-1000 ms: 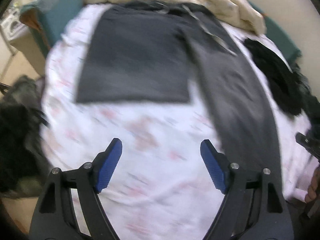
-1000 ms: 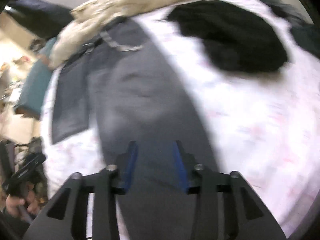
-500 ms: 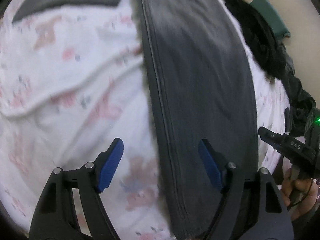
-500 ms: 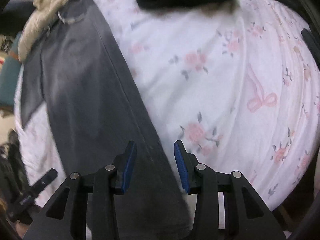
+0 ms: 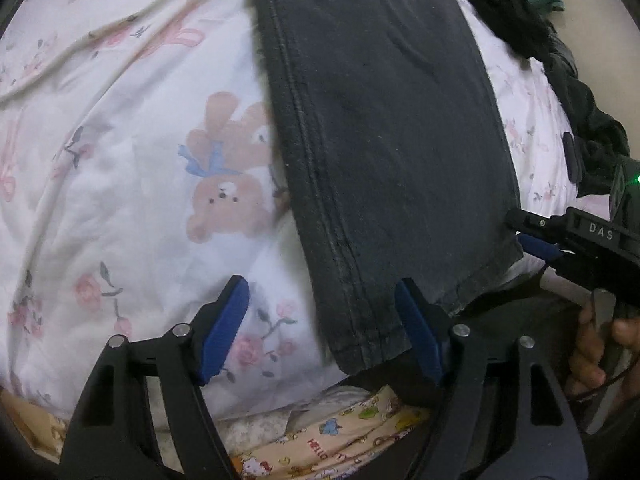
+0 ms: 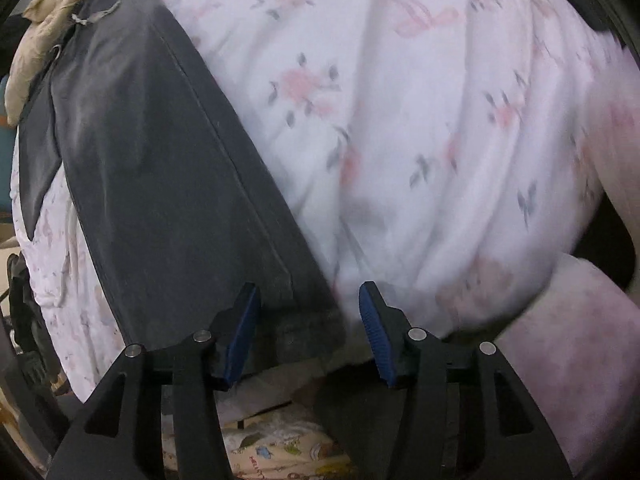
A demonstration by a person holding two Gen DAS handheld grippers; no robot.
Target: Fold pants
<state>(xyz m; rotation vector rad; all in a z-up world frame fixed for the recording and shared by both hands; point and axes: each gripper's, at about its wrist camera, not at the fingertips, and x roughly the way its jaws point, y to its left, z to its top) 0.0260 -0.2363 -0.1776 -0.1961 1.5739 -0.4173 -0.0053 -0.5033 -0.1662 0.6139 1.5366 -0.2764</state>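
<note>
Both grippers are pointing steeply down at the hem end of the dark grey pants [image 5: 384,128], which are lying stretched out along a white floral quilt [image 5: 120,168]. Left gripper [image 5: 322,334] is standing spread, its jaws having just been closing, with the left corner of the hem lying between the 2 blue pads [image 5: 224,332] but not pinched; the right pad is sitting over the cloth, the left pad over the quilt. Right gripper [image 6: 308,330] is also spread, its jaws having just been opening, and is straddling the hem's right corner, with the cloth edge [image 6: 280,320] showing between its pads and no pad pressing on it. In the left wrist view the right gripper is reaching in from the right edge, a hand [image 5: 600,344] wrapped round its handle, the letters "DAS" [image 5: 601,232] reading on its black body beside a small green light. Printed on the quilt next to the pant leg is a brown bear with a blue bow [image 5: 228,168]. Below the quilt's edge a yellow cartoon sheet [image 5: 340,440] is peeking out, bearing the words "HELLO KITTY" in part. Dark clothing [image 5: 540,40] is lying beyond the pants on the right, and a beige garment [image 6: 44,40] is lying bunched beside the far end of the pants.
</note>
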